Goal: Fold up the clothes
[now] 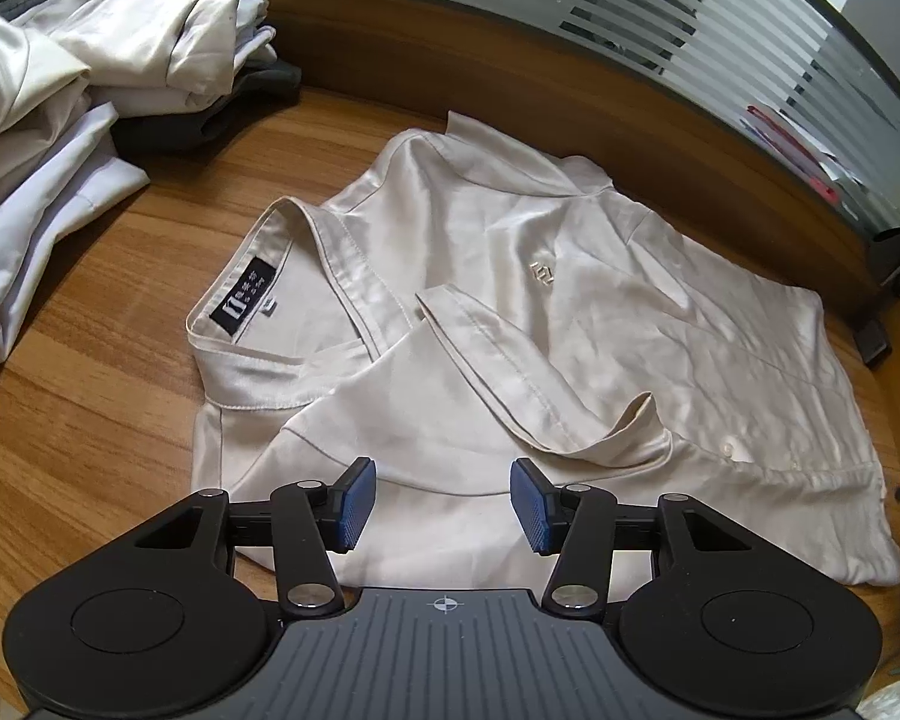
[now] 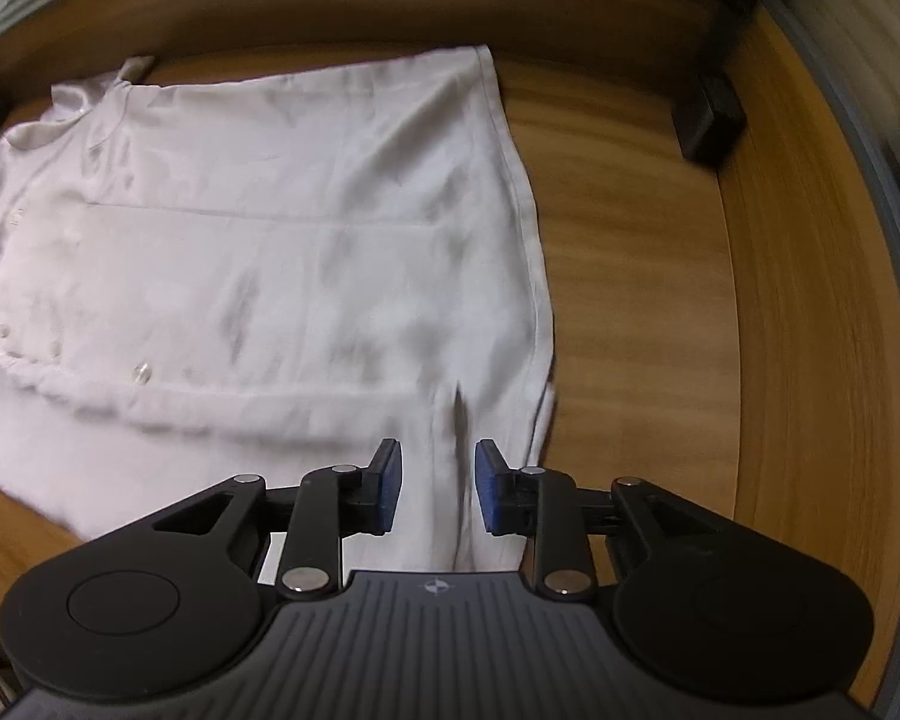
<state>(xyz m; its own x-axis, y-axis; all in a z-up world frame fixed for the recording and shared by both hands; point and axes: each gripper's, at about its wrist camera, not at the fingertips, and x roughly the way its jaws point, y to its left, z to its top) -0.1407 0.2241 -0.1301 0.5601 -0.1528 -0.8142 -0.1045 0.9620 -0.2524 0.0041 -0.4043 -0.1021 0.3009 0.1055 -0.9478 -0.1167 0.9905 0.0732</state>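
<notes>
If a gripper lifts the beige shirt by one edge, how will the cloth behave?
The shirt will probably hang limp: its folded sleeve already sags in soft creases. Its sheen suggests smooth cloth that may slip between the pads. It looks thin, so likely light.

One cream shirt (image 1: 510, 312) is lying spread on the table (image 1: 90, 420), showing one black neck label (image 1: 245, 303). One pile of folded clothes (image 1: 90, 78) is sitting beyond the shirt's collar. Two claws are hovering over the shirt: the left claw (image 1: 443, 507) and the right claw (image 2: 438, 489).
</notes>
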